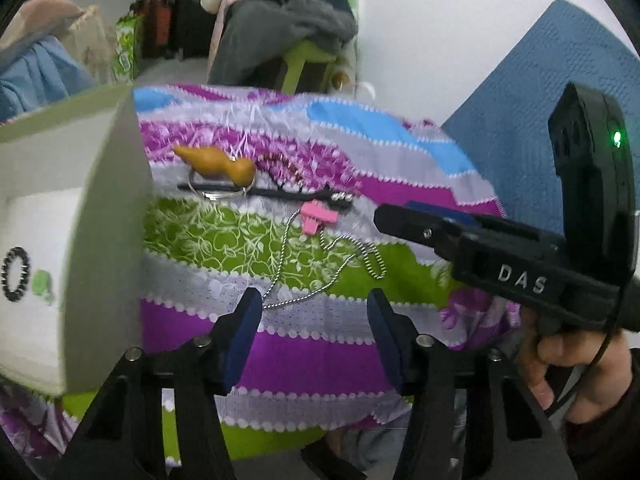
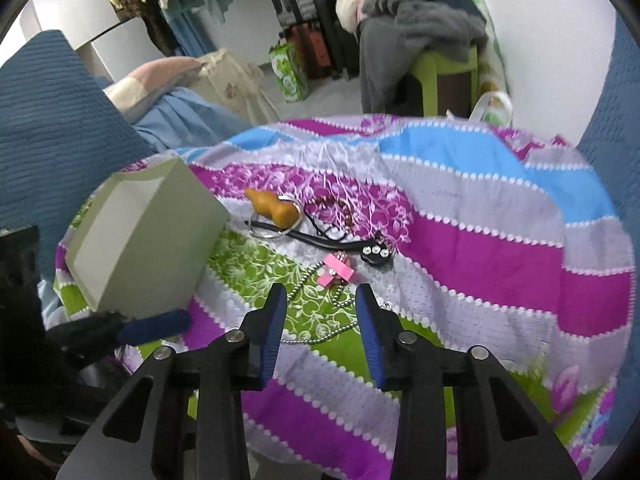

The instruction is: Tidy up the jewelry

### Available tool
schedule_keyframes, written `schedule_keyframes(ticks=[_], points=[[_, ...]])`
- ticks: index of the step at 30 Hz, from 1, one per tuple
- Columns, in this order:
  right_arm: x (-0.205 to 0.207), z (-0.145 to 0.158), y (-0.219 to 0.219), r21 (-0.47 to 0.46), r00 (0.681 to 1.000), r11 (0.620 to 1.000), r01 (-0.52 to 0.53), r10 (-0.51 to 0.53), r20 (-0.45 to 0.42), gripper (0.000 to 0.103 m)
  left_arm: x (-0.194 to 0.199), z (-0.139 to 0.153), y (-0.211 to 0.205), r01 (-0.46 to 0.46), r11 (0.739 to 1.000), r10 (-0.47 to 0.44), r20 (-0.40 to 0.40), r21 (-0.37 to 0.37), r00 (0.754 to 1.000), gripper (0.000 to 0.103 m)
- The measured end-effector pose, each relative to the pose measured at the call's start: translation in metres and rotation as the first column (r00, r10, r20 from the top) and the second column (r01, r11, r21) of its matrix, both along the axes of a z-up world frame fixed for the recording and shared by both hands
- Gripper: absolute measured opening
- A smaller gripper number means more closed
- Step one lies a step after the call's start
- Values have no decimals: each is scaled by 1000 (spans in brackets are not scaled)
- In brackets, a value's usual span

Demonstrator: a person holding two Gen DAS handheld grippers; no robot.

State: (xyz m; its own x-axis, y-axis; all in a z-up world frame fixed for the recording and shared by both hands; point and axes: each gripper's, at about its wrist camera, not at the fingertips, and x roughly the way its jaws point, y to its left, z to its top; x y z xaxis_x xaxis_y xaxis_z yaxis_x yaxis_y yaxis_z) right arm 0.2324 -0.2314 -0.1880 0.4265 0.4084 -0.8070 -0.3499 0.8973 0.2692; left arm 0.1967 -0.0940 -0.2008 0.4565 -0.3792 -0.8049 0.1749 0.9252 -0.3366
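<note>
- Both tongs gape, grasping nothing: the left tongs [image 1: 314,306] hover over the striped cloth [image 1: 320,352], and the right tongs [image 2: 320,300] point at the jewelry pile.
- Beside the left tongs stands a pale box [image 2: 144,240], tipped so its mouth shows.
- Inside the box I can see a black beaded bracelet [image 1: 16,274] and something green [image 1: 42,284], so, to my eye, a start has been made.
- Much remains out on the cloth: a gourd charm [image 2: 276,210] on a key ring [image 2: 276,232], a dark red bead string [image 2: 336,210], a black strap [image 2: 332,242] with three studs, a pink clip [image 2: 339,272], and a ball chain [image 1: 320,268].
- That chain trails toward the right tongs, and the clip lies just beyond their tips.
- My guess is most of the sorting is still ahead.
</note>
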Motion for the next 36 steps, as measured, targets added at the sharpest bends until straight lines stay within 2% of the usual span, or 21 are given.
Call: schedule_keyframes(ticks=[7, 13, 20, 24, 28, 31, 33, 34, 35, 36], points=[[29, -33, 7, -39, 997, 999, -38, 36, -62, 32, 21, -36, -10, 22, 999, -20, -49, 38, 999, 53], [45, -52, 10, -60, 995, 997, -56, 51, -85, 32, 26, -52, -13, 59, 995, -54, -66, 77, 996, 53], [50, -57, 16, -54, 994, 995, -78, 74, -77, 15, 26, -57, -24, 107, 986, -102, -52, 125, 993, 52], [49, -48, 14, -74, 997, 995, -66, 62, -49, 11, 24, -59, -31, 143, 975, -139, -33, 169, 990, 50], [49, -46, 7, -73, 998, 997, -33, 29, -55, 10, 23, -59, -31, 139, 969, -137, -27, 205, 990, 36], [45, -42, -1, -68, 999, 998, -3, -1, -54, 10, 20, -58, -31, 149, 960, -150, -16, 237, 989, 31], [42, -42, -4, -75, 998, 997, 11, -15, -57, 10, 15, -56, -30, 147, 953, -152, -1, 265, 988, 23], [40, -41, -6, -75, 998, 997, 18, -23, -57, 10, 13, -55, -29, 139, 952, -145, 2, 273, 989, 14], [38, -39, -7, -73, 998, 997, 25, -29, -56, 10, 13, -54, -27, 136, 954, -141, 0, 266, 990, 4], [36, -38, -7, -73, 998, 997, 29, -33, -53, 10, 13, -54, -23, 138, 963, -138, -16, 230, 990, 3]])
